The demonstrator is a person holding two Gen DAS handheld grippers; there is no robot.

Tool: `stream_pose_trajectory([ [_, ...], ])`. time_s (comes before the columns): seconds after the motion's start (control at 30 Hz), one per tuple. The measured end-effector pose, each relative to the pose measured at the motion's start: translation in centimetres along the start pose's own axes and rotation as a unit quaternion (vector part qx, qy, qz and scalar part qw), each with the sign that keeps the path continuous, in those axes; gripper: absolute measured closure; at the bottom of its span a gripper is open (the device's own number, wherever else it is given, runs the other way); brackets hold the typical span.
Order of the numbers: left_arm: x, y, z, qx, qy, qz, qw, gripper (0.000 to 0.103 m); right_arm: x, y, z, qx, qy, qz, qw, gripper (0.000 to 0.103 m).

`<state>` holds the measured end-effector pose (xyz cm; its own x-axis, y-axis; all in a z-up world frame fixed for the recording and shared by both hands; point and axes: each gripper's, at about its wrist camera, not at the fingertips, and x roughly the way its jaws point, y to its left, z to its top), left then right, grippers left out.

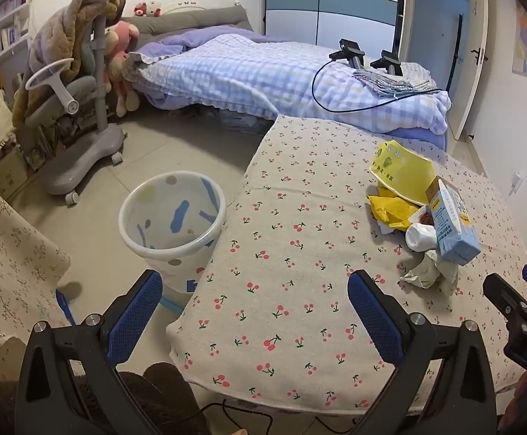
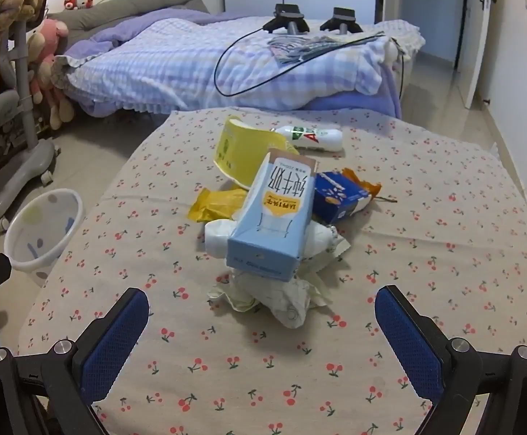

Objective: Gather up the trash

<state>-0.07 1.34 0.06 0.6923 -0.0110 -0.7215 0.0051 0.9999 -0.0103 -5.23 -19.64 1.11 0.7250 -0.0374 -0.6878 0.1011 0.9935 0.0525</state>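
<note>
A heap of trash lies on the cherry-print table cover point(image 2: 426, 217): a pale blue milk carton point(image 2: 274, 217), a yellow paper cup point(image 2: 243, 150), a yellow wrapper point(image 2: 214, 204), a dark blue snack pack point(image 2: 337, 194), a white bottle point(image 2: 312, 137) and crumpled paper point(image 2: 281, 297). My right gripper point(image 2: 261, 311) is open just in front of the crumpled paper, touching nothing. My left gripper point(image 1: 254, 304) is open over the table's left edge, beside the white spotted bin point(image 1: 172, 217) on the floor. The same carton point(image 1: 451, 224) and cup point(image 1: 401, 170) lie to its right.
A bed with a checked blue blanket point(image 1: 249, 76) stands behind the table, with two black devices and a cable on it. A grey swivel chair point(image 1: 82, 108) piled with blankets stands left of the bin. Bookshelves line the left wall. A door stands open at far right.
</note>
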Motion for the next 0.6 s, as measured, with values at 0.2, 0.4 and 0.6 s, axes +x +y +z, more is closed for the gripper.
stream_pose_trajectory([
  [0.2,-0.03,0.03,0.05,0.0,0.0,0.0,1.0,0.0,0.19,0.33,0.02,-0.002,0.004,0.004,1.0,0.0],
  [0.4,-0.29,0.38,0.11,-0.001,0.002,0.0,1.0,0.0,0.22,0.27,-0.06,0.0,0.004,0.005,1.0,0.0],
  [0.6,-0.25,0.29,0.21,-0.002,0.001,0.0,1.0,0.0,0.3,0.25,-0.13,0.003,0.006,0.007,1.0,0.0],
])
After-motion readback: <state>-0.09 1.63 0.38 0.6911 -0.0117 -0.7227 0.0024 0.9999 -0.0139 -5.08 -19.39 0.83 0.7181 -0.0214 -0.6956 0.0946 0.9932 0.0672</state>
